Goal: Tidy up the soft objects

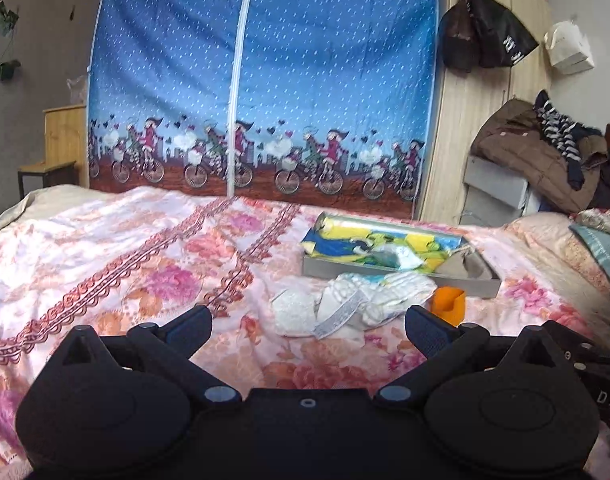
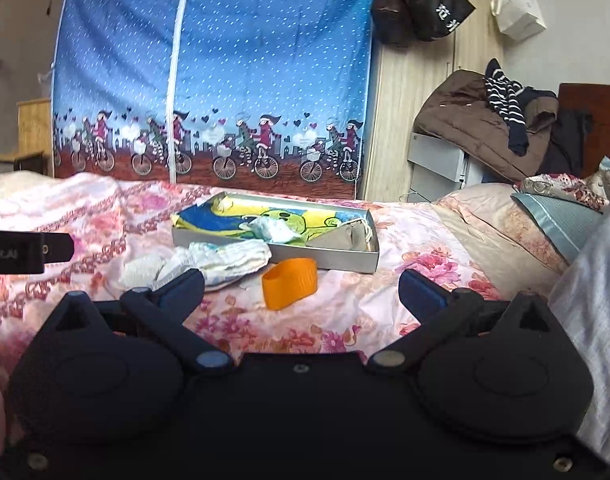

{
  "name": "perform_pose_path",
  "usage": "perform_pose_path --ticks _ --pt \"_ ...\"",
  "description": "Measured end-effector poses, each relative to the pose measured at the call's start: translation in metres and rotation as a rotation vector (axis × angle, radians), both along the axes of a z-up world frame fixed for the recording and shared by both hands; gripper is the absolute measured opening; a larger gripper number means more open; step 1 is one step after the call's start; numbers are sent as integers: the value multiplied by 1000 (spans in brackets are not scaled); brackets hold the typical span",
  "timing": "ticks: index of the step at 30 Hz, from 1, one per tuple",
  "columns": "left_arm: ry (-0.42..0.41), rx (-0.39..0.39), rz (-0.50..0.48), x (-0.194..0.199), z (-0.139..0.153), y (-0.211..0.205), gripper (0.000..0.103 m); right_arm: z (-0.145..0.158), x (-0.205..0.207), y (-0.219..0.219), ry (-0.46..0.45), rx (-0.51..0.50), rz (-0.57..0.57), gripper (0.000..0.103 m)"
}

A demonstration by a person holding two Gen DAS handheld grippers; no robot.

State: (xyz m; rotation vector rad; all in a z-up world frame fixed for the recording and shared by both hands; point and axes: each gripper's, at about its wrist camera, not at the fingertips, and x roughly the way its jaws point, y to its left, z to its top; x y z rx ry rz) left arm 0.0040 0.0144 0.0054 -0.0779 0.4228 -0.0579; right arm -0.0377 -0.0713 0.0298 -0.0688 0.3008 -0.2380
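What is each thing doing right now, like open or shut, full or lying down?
left gripper: open, holding nothing.
right gripper: open, holding nothing.
grey box: lidless, colourful cloth inside.
small white bundle: lying in the box.
white socks: heaped loosely on the bed, outside the box.
orange cup: tipped on its side.

Pink floral bedspread [image 1: 145, 264], white socks [image 2: 221, 258], orange band [image 2: 291, 282], grey box [image 2: 345, 258]

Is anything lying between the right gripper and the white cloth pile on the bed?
Nothing visible does. The right gripper hangs open over bare bedspread, and the white cloth pile lies ahead to its left. The orange cup sits beside the pile, off that line, before the grey tray.
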Motion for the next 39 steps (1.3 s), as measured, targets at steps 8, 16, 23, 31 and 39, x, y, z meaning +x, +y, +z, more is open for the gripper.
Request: perform_pose_path --ticks 8,16,23,31,39 --pt "106 20 -2 15 -11 -4 102 -4 7 8 103 43 3 103" --pt "139 37 -20 20 -17 -9 102 -11 9 5 125 72 4 103" --pt "162 56 -12 22 -19 -14 102 -13 14 5 142 77 3 103" --pt "161 57 -11 22 -19 -14 102 -13 15 6 147 75 2 102" --pt "161 57 -11 22 -19 -14 102 -13 14 3 140 82 -6 103"
